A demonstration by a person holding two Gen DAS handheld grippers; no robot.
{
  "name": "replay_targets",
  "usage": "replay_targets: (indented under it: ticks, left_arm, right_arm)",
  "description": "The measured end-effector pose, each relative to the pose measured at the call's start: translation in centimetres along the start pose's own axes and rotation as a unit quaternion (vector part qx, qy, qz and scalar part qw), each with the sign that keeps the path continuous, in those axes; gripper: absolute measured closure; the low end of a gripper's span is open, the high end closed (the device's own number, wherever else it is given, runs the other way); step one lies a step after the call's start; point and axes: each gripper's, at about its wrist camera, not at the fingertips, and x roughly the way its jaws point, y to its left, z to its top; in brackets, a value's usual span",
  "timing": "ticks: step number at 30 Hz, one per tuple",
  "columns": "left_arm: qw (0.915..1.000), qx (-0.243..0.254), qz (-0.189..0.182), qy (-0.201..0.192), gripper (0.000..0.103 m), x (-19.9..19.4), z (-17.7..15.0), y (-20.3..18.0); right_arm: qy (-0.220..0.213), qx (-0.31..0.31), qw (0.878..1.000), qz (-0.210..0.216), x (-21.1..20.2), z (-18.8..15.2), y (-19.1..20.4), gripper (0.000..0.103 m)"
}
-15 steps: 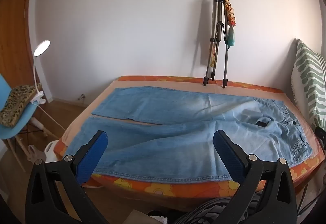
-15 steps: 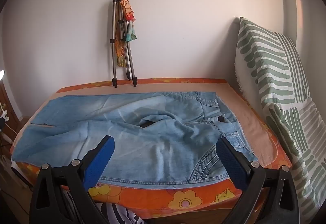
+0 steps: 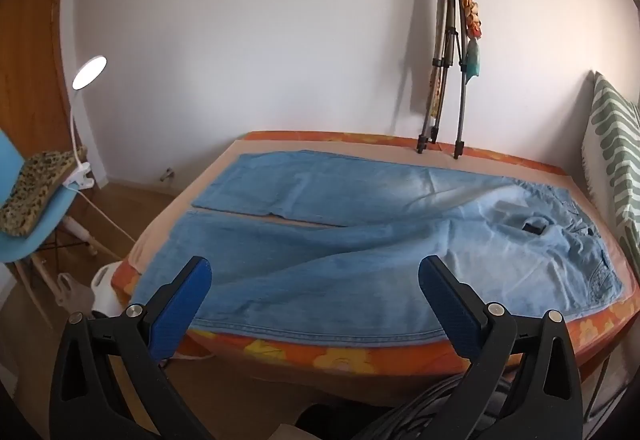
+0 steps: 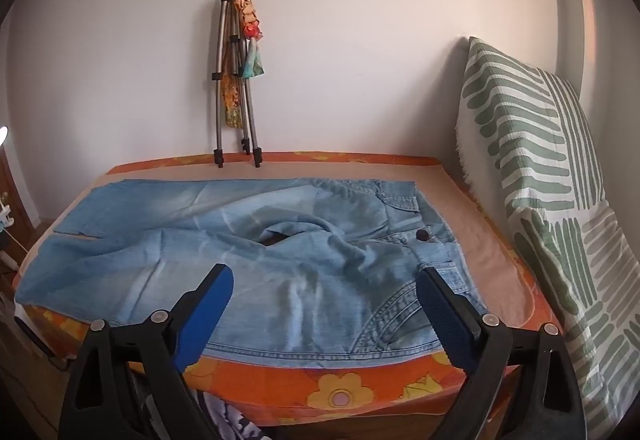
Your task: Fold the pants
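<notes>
- Black plastic arms with blue pads are framing the bottom of both wrist views; the left gripper (image 3: 314, 282) is standing with its jaws wide apart and nothing between them.
- The right gripper (image 4: 325, 290) is likewise gaping, its blue fingers (image 4: 208, 306) hovering short of the cloth and touching nothing.
- Just beyond both sets of tips, an orange flowered cover (image 4: 340, 388) is draping over the near edge of the bed.
- Light blue denim pants (image 3: 360, 240) are lying spread flat on that bed, directly ahead of both grippers, their near hem seam running along the bed's front edge.
- Ahead of the left gripper the two legs are stretching away to the left, a thin gap showing between them.
- Ahead of the right gripper the waist end (image 4: 400, 240) is lying rumpled, with a dark button and a stitched pocket curve just past the right-hand pad.
- Off to the right of the right gripper, a green-and-white patterned cushion (image 4: 532, 168) is leaning upright against the wall.
- Off to the left of the left gripper, a blue chair (image 3: 28, 236) is carrying a leopard-print cloth, and a white clip lamp (image 3: 89, 66) is glowing above it.
- Farthest ahead, a folded tripod (image 3: 448, 72) with a coloured scarf on it is leaning on the white wall behind the bed.
</notes>
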Motion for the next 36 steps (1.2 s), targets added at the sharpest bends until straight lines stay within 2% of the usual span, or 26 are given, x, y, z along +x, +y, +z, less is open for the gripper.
replay_targets:
  ticks: [7,12,19,22,24,28,30,34,36]
  left_arm:
    - [0.9996,-0.001,0.028,-0.003,0.003,0.5,0.2,4.1]
    - [0.9987,-0.014,0.049,0.008,0.014,1.7,1.2,8.2]
    - [0.9952,-0.072,0.062,0.024,0.016,3.4,2.4,14.8]
    - [0.9928,-0.088,0.071,0.039,0.023,4.9,2.3,17.2]
    - [0.9905,-0.106,0.074,0.047,0.024,5.8,2.0,18.6]
    - [0.9847,-0.138,0.078,0.074,0.03,7.9,0.1,21.4]
    - [0.9795,-0.16,0.074,0.097,0.036,9.2,-1.4,22.7]
    - [0.9652,-0.214,0.064,0.136,0.036,11.3,-4.9,25.1]
    - [0.9583,-0.237,0.058,0.148,0.037,11.9,-6.3,25.7]
  right_arm:
    - [-0.023,-0.034,0.999,0.017,-0.3,2.0,-0.2,0.012]
    - [-0.036,-0.07,0.996,0.045,-0.1,4.3,1.3,0.012]
    - [-0.059,-0.123,0.985,0.103,0.3,6.7,5.1,0.012]
    - [-0.05,-0.147,0.981,0.119,1.4,7.1,7.3,0.012]
    - [-0.04,-0.159,0.975,0.147,2.3,7.0,8.9,0.012]
    - [-0.012,-0.18,0.966,0.185,4.8,6.3,12.1,0.015]
    - [0.007,-0.189,0.961,0.203,6.4,5.5,13.7,0.016]
    - [0.046,-0.215,0.947,0.236,8.7,3.1,16.5,0.019]
    - [0.072,-0.237,0.936,0.252,9.9,1.6,17.7,0.031]
